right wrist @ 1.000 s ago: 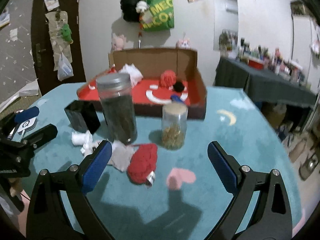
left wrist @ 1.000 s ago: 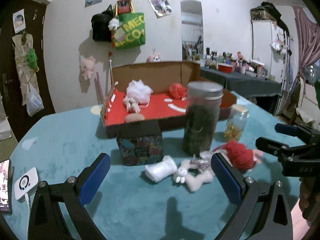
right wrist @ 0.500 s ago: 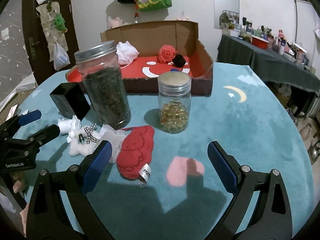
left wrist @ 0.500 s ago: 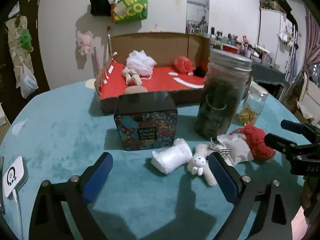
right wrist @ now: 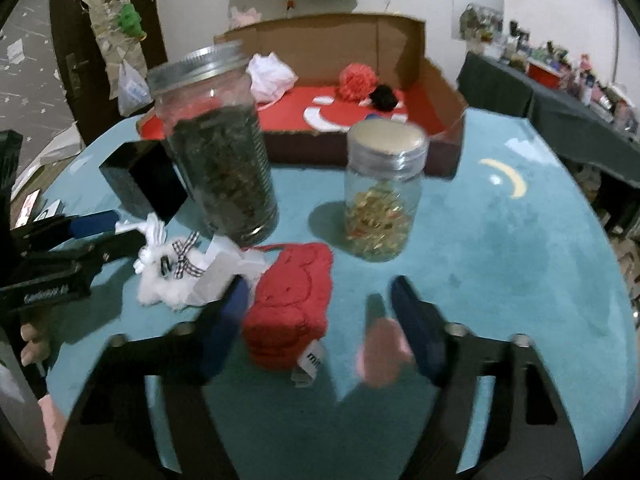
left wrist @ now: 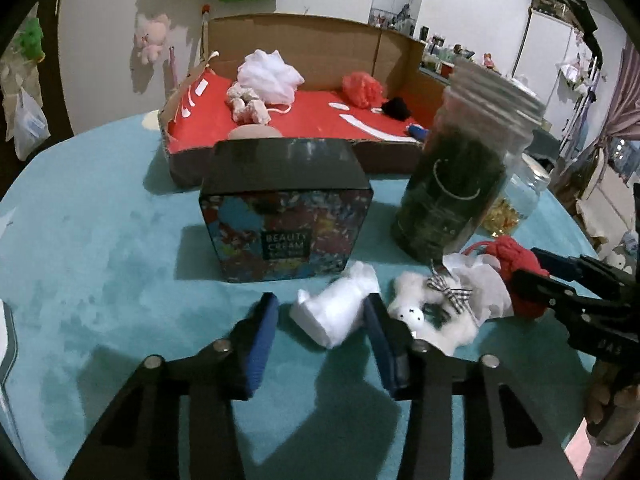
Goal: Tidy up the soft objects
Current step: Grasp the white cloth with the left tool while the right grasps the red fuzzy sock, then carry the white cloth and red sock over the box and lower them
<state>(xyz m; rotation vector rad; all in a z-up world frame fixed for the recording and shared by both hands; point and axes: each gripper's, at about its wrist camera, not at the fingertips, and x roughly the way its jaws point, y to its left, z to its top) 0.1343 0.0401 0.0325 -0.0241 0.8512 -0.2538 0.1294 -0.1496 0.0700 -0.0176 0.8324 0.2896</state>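
Soft items lie scattered on the teal table in front of two jars and a printed box.

Left wrist view: the left claw is open, its blue pads either side of the white rolled cloth; the right-hand pad looks to touch the cloth, the other stands just off it, not yet clamped. Just right of the cloth lies the white plush bunny with a checked bow, and beyond it the red knitted item, partly behind the right claw's fingers coming in from the edge. The beauty cream box stands just behind the cloth, label readable only here. The tall dark jar hides most of the small jar.

Right wrist view: the right claw is open, straddling the red knitted item; the left pad is just beside it, the right pad well clear. The small jar with golden contents shows whole here. The rolled cloth is nearly hidden behind the left claw's fingers.

Both views: cardboard box with red lining behind, holding a white pouf, a red pouf and a black lump.
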